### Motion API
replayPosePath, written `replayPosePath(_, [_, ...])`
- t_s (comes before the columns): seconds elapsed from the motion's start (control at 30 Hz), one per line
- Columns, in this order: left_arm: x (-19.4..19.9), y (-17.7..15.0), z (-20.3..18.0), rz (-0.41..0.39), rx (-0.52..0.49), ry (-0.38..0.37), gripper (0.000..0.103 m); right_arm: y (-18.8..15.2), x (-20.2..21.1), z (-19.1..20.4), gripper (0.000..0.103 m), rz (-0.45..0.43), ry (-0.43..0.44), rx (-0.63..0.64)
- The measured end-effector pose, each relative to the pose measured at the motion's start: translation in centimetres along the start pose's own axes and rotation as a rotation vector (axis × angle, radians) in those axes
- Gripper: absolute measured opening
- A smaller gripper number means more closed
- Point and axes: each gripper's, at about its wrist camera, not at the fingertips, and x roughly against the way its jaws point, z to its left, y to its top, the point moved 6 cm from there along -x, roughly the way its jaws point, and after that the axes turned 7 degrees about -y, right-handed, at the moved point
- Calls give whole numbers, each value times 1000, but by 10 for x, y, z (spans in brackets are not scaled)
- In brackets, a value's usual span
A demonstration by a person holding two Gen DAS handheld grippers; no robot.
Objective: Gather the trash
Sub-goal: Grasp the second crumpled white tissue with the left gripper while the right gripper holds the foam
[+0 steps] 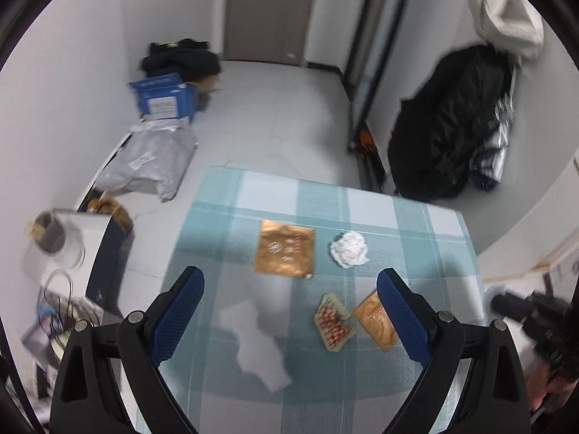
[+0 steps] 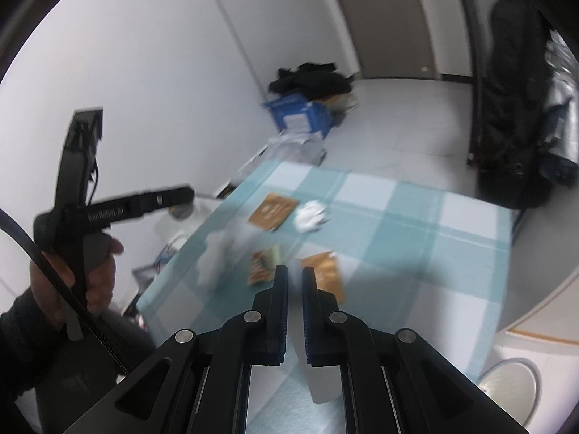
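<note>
Trash lies on a table with a blue-and-white checked cloth [image 1: 416, 224]. There is a large gold wrapper [image 1: 284, 248], a crumpled white tissue [image 1: 349, 249], a red-and-white patterned wrapper [image 1: 333, 322], a small gold wrapper [image 1: 374, 320] and a flat white paper [image 1: 257, 343]. My left gripper [image 1: 290, 305] is open and empty above the near trash. My right gripper [image 2: 295, 275] has its fingers nearly closed, with a narrow gap and nothing between them, above the patterned wrapper [image 2: 263, 266] and small gold wrapper [image 2: 324, 271]. The tissue [image 2: 310, 216] and large gold wrapper [image 2: 273, 211] lie farther off.
On the floor left of the table are a blue box [image 1: 166, 96], a grey plastic bag [image 1: 152, 161], dark clothes [image 1: 181, 58] and a white bin [image 1: 61, 238]. A black coat [image 1: 448, 123] hangs at the right. A round white bin [image 2: 510, 387] stands beside the table's right.
</note>
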Motion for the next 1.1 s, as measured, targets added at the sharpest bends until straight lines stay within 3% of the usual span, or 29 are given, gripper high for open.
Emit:
replayPosePath(0.1, [-27, 9, -16, 77, -60, -47, 95, 8, 3, -18, 6, -16, -10, -39])
replayPosePath(0.23, [-59, 11, -22, 196, -68, -54, 94, 11, 2, -28, 7, -27, -31, -35])
replayPosePath(0.6, [-103, 8, -40, 317, -185, -24, 90, 9, -13, -44, 7, 14, -19, -83])
replayPosePath(0.67, [-106, 6, -37, 337, -179, -25, 80, 8, -13, -43, 7, 19, -21, -80])
replayPosePath(0.83, [-111, 1, -39, 364, -220, -17, 69, 6, -14, -44, 7, 28, -22, -87])
replayPosePath(0.93, [-115, -1, -41, 384, -226, -4, 46, 4, -15, -46, 7, 39, -30, -95])
replayPosePath(1.1, [-114, -3, -54, 397, -272, -19, 28, 5, -11, -48, 7, 30, -31, -102])
